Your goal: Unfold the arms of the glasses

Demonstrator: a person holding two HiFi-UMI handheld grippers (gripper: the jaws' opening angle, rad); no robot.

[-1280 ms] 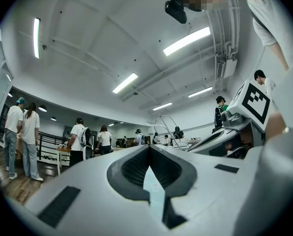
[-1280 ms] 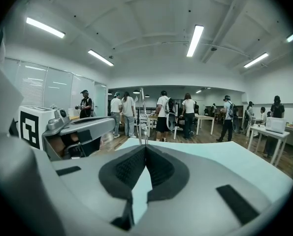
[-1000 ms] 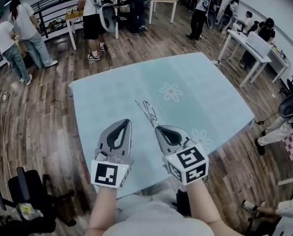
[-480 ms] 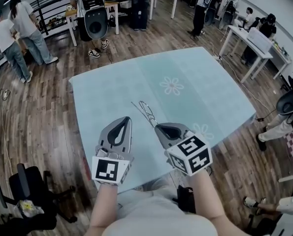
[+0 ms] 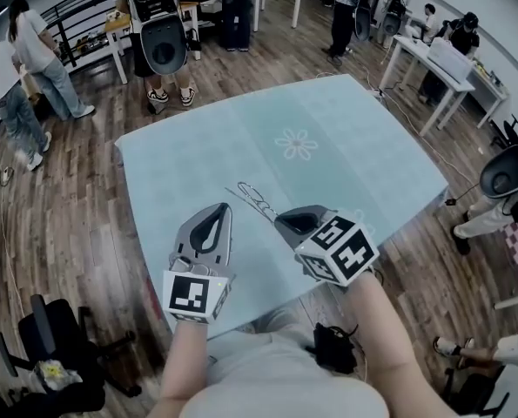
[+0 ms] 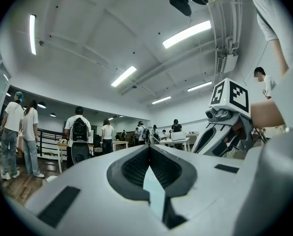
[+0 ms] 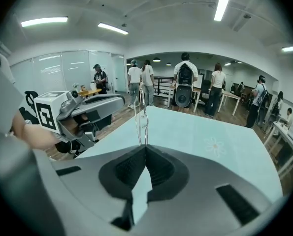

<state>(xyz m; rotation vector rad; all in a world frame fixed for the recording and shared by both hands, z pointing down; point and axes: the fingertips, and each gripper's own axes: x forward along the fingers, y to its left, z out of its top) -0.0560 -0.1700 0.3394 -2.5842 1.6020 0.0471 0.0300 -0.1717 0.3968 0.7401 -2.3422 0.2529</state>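
Note:
Thin wire-framed glasses (image 5: 255,200) stick out from the tip of my right gripper (image 5: 280,219), which is shut on one end of them. They hang low over the pale blue tablecloth (image 5: 198,159). In the right gripper view the glasses (image 7: 141,117) run straight away from the closed jaws (image 7: 145,145); how their arms are folded is too fine to make out. My left gripper (image 5: 221,208) is just left of the glasses, shut with nothing in it, and does not touch them. It also shows in the right gripper view as the left gripper (image 7: 121,99).
The cloth carries printed white flowers (image 5: 297,144) and ends close to my body. Several people (image 5: 158,24) stand beyond the far edge among white tables (image 5: 433,64). A black office chair (image 5: 50,338) is at lower left and a dark bag (image 5: 333,348) lies by my feet.
Both grippers have sunk a little toward the cloth. The right one has tipped downward, so the glasses now lie flatter and point more to the left.

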